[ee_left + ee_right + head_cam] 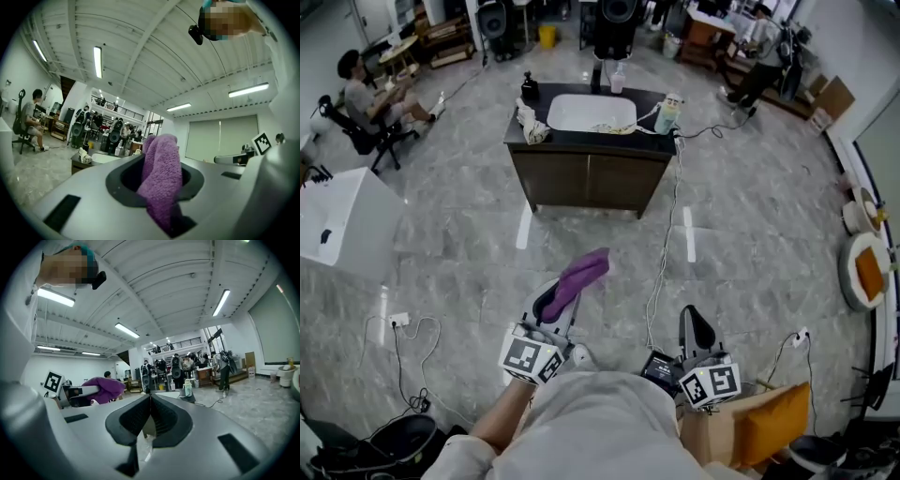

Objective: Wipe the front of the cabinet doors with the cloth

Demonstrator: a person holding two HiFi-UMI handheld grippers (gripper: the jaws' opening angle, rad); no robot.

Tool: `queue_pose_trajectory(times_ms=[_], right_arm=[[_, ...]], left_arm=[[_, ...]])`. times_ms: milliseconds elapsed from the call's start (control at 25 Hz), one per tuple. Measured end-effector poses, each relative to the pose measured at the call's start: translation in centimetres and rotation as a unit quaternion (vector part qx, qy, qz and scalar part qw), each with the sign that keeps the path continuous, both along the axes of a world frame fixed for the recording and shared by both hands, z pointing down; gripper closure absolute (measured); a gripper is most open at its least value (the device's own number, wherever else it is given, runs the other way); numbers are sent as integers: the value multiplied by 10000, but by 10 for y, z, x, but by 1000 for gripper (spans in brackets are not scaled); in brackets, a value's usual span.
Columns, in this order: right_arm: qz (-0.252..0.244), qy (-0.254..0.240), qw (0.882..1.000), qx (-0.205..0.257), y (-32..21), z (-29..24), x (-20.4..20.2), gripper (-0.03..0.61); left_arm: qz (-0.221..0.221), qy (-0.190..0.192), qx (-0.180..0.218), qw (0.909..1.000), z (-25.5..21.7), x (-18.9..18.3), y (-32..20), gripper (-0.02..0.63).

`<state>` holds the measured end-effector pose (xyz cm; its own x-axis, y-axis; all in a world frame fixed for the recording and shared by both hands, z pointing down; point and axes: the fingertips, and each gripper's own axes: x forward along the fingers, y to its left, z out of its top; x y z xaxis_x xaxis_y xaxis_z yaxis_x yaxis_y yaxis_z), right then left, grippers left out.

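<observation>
- Two grippers, one per hand. The left gripper (555, 302) is pinching the cloth (582, 273); the right gripper (696, 321) has its jaws pressed together on nothing
- One cloth, purple. It is clamped between the left jaws with its loose end sticking out past the tips, held over the floor well apart from the cabinet (586, 178)
- In the left gripper view the cloth (161, 180) fills the gap of the left gripper (157, 173); its lower end is lost between the jaws
- In the right gripper view the right gripper (150, 401) shows its ribbed pads meeting
- One cabinet, dark, with two doors, a left door (554, 180) and a right door (624, 184), both shut
- One white basin (586, 101) is set in the top. Something pale lies over its front rim; what it is I can't tell
- Three bottles on the top: dark (529, 87), pink (617, 79) and green-white (667, 114). One crumpled rag (532, 123) at the left end
- Two other people: one seated (367, 94), one far right (759, 47)
- One round dish (853, 251) at the right edge holds something orange and is cut off by the frame
- The person's own shirt (600, 427) hides both gripper handles
</observation>
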<state>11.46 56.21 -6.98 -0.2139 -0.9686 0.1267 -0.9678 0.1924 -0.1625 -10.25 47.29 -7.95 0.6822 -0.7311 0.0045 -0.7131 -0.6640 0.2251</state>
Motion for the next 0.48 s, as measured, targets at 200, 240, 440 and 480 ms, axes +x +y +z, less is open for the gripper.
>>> queue_pose_trajectory(times_ms=[200, 240, 440, 480], right_arm=[[210, -7, 9998, -46, -30, -1, 18, 552], [220, -4, 9997, -82, -37, 1, 21, 554], [58, 48, 9998, -190, -90, 17, 41, 552], [9, 21, 9998, -215, -104, 23, 45, 552]], left_arm=[[-18, 89, -338, 9994, 18, 5, -27, 523], [-7, 65, -358, 9993, 20, 8, -29, 523], [-147, -207, -307, 9992, 30, 19, -65, 522], [-191, -242, -338, 9990, 34, 20, -75, 523]])
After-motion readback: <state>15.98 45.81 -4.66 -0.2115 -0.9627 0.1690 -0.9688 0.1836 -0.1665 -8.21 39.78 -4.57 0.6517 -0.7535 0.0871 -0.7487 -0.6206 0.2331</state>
